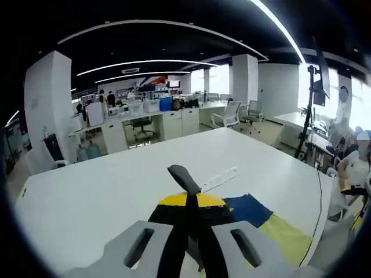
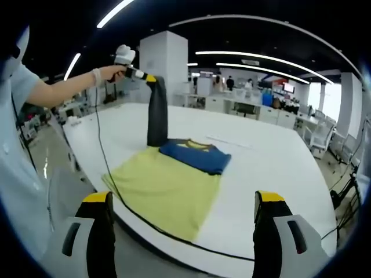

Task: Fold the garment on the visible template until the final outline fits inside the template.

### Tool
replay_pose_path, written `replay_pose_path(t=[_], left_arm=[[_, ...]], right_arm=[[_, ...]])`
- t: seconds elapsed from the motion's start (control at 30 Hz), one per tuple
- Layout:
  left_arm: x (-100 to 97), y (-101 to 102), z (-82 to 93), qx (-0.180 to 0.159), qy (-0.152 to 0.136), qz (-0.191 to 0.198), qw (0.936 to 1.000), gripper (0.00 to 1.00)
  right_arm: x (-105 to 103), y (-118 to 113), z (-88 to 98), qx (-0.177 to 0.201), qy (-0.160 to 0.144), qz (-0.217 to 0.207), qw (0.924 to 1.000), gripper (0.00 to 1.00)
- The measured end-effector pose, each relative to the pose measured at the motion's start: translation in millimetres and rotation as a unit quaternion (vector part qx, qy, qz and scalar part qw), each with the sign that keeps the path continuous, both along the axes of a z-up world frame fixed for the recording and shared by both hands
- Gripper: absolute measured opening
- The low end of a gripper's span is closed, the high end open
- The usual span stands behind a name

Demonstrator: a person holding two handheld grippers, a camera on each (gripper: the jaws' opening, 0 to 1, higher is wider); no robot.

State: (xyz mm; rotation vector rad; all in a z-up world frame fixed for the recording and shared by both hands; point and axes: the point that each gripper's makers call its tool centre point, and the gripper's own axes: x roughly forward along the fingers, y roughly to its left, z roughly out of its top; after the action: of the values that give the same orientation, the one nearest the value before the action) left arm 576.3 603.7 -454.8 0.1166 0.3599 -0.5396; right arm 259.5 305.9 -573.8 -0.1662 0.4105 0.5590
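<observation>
The garment lies near the table's front edge: a yellow body, a blue folded part on top, and a black sleeve pulled straight up. My left gripper, held by a hand, is shut on that sleeve's top end. In the left gripper view its yellow-tipped fingers meet on the black sleeve end, with the blue part and yellow body below. My right gripper stands open in front of the garment, apart from it, with nothing between its jaws.
The white table stretches far beyond the garment. A thin pale strip lies on it behind the shirt. A black cable hangs from the left gripper over the table edge. A tripod and seated people are to one side.
</observation>
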Motion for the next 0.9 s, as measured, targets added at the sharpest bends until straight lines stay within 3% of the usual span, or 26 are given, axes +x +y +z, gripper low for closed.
replay_pose_path(t=[0.47,0.9], left_arm=[[7.4,-44.4,-15.1,-0.005,0.015,-0.033,0.9993,0.0],[4.8,-80.3,-49.1,-0.002,0.042,-0.059,0.9973,0.0]], right_arm=[[-1.9,-3.9,-4.3,0.005,0.005,-0.006,1.0,1.0],[-5.6,-8.5,-11.4,0.01,0.017,-0.017,0.9997,1.0]])
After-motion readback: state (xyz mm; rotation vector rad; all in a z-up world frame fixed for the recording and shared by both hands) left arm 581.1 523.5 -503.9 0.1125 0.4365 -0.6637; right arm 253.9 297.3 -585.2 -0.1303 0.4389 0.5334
